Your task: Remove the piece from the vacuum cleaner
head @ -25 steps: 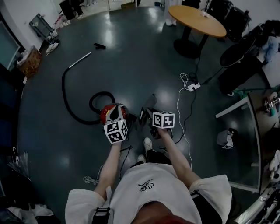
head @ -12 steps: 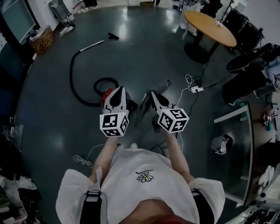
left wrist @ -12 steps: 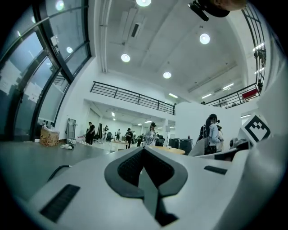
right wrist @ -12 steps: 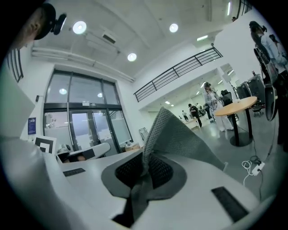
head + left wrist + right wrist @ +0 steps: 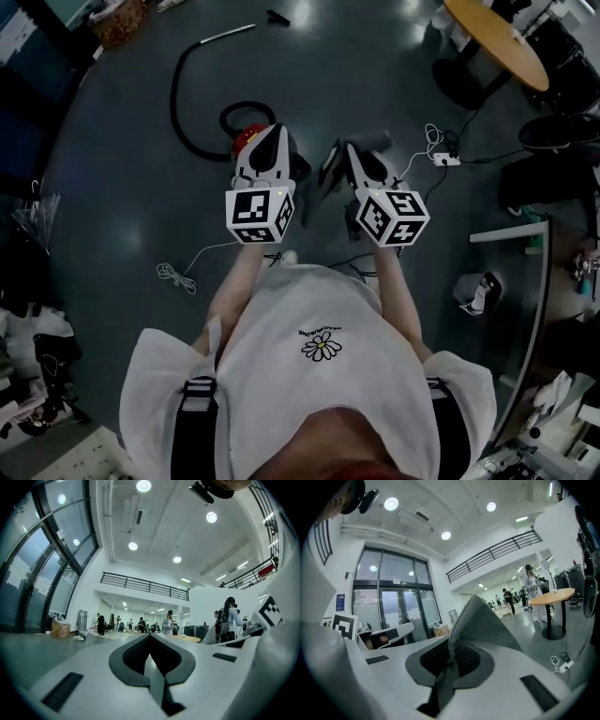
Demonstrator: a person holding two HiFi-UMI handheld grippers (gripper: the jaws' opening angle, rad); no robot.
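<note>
The removal looks as good as done: the piece (image 5: 483, 620), a grey mesh flap, is off the vacuum (image 5: 246, 139) and pinched at its lower edge in the right claw (image 5: 452, 656), whose jaws press tight on it so that it stands up and fans out beyond the tips. The vacuum itself sits on the floor (image 5: 112, 187) well below, beside the coil of its hose (image 5: 172, 94), and nothing joins it to the piece as far as the head view shows. What is left, by my reading, is only to carry the piece clear or set it down somewhere. The left claw (image 5: 150, 641) is pressed together on nothing, with the open hall beyond its tips. Both claws are held up side by side in front of the chest, near each other but apart, pointing about level and away from the body, the left arm (image 5: 242, 277) and right arm (image 5: 394, 281) bent and reaching forward
</note>
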